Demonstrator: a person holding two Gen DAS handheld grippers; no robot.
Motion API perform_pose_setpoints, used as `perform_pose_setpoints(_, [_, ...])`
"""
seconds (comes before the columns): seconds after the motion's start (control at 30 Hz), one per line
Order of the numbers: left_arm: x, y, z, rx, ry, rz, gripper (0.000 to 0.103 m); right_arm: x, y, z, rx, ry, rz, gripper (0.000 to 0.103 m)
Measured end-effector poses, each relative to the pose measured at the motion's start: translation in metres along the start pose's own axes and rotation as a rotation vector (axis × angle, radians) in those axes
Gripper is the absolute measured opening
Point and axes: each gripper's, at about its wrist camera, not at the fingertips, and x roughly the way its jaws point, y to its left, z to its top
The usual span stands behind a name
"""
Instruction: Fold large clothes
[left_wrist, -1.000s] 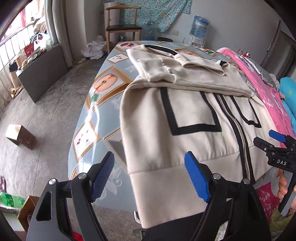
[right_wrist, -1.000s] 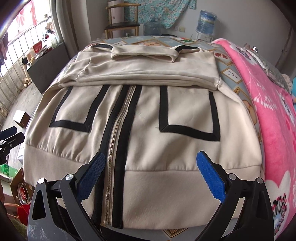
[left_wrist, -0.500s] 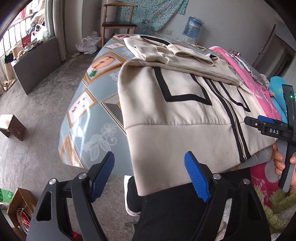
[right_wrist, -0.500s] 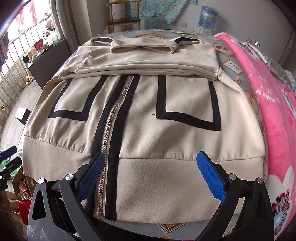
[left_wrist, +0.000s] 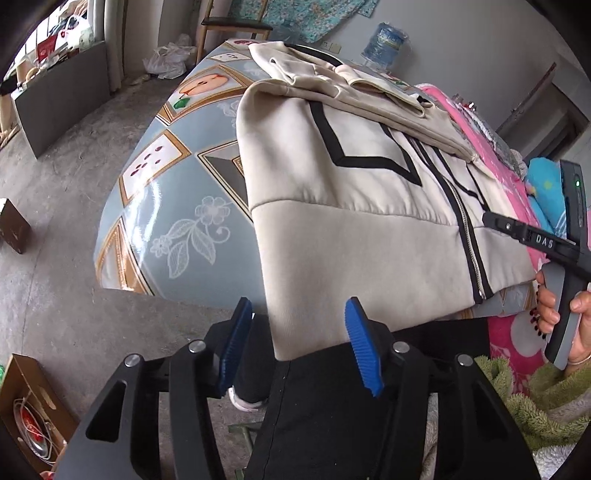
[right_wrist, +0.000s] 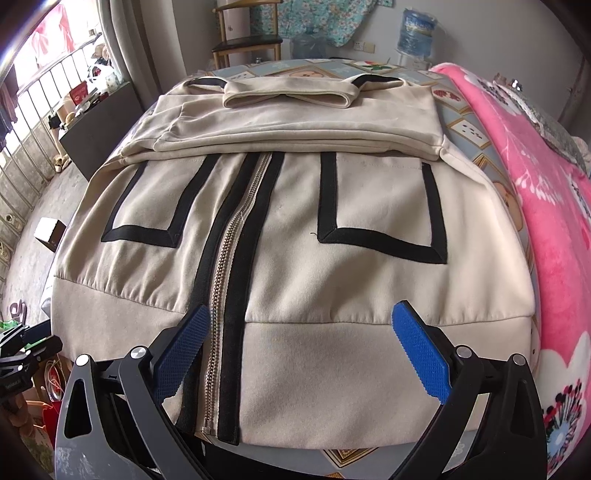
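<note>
A cream zip jacket (right_wrist: 303, 258) with black trim lies on the table, sleeves and top folded over its upper part. Its lower left hem corner (left_wrist: 306, 332) hangs over the table's near edge, between the blue pads of my left gripper (left_wrist: 299, 347). Those jaws are closing, and neither pad presses the cloth. My right gripper (right_wrist: 301, 354) stands open, wide apart, over the hem just right of the zip (right_wrist: 229, 280). In the left wrist view the right gripper (left_wrist: 517, 229) shows from the side, held by a hand (left_wrist: 554, 306).
The table (left_wrist: 166, 206) has a glossy blue patterned cover, with a pink blanket (right_wrist: 546, 206) along its right side. A wooden chair (right_wrist: 247, 44) and a water bottle (right_wrist: 417, 27) stand beyond the far end. Cardboard boxes (left_wrist: 33, 406) lie on the concrete floor at left.
My left gripper has dropped toward the jacket's lower left hem corner and its jaws have narrowed around it. The right gripper has edged slightly closer over the hem.
</note>
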Motion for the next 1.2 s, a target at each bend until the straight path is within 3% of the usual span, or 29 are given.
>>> perform_pose_setpoints(0.3, [0.006, 0.002, -0.007, -0.043, 0.05, -0.083, 0.051, -0.007, -0.004, -0.001, 0.02, -0.017, 0.009, 0.096])
perform_pose_setpoints(0.4, [0.007, 0.001, -0.009, -0.061, 0.049, -0.059, 0.033, -0.011, -0.002, -0.002, 0.011, -0.026, 0.017, 0.096])
perform_pose_setpoints(0.47, [0.001, 0.001, -0.01, -0.068, 0.034, -0.056, 0.012, -0.018, 0.0, -0.002, -0.006, -0.046, 0.03, 0.096])
perform_pose_setpoints(0.57, [-0.013, 0.002, -0.007, -0.073, 0.002, -0.092, 0.007, -0.032, 0.008, -0.003, -0.055, -0.104, 0.094, 0.096])
perform_pose_setpoints(0.73, [-0.037, -0.012, 0.007, -0.046, -0.047, -0.133, 0.006, -0.057, 0.043, -0.014, -0.247, -0.185, 0.273, 0.096])
perform_pose_setpoints(0.83, [-0.05, -0.016, 0.019, -0.08, -0.074, -0.199, 0.006, -0.067, 0.077, -0.027, -0.42, -0.216, 0.385, 0.096])
perform_pose_setpoints(0.93, [-0.06, -0.02, 0.033, -0.105, -0.093, -0.26, 0.005, -0.067, 0.111, -0.038, -0.551, -0.217, 0.438, 0.096])
perform_pose_setpoints(1.03, [-0.063, -0.029, 0.042, -0.098, -0.094, -0.292, 0.005, -0.059, 0.141, -0.045, -0.641, -0.22, 0.42, 0.094])
perform_pose_setpoints(1.2, [-0.064, -0.038, 0.048, -0.083, -0.093, -0.302, 0.005, -0.051, 0.174, -0.053, -0.733, -0.274, 0.3, 0.072])
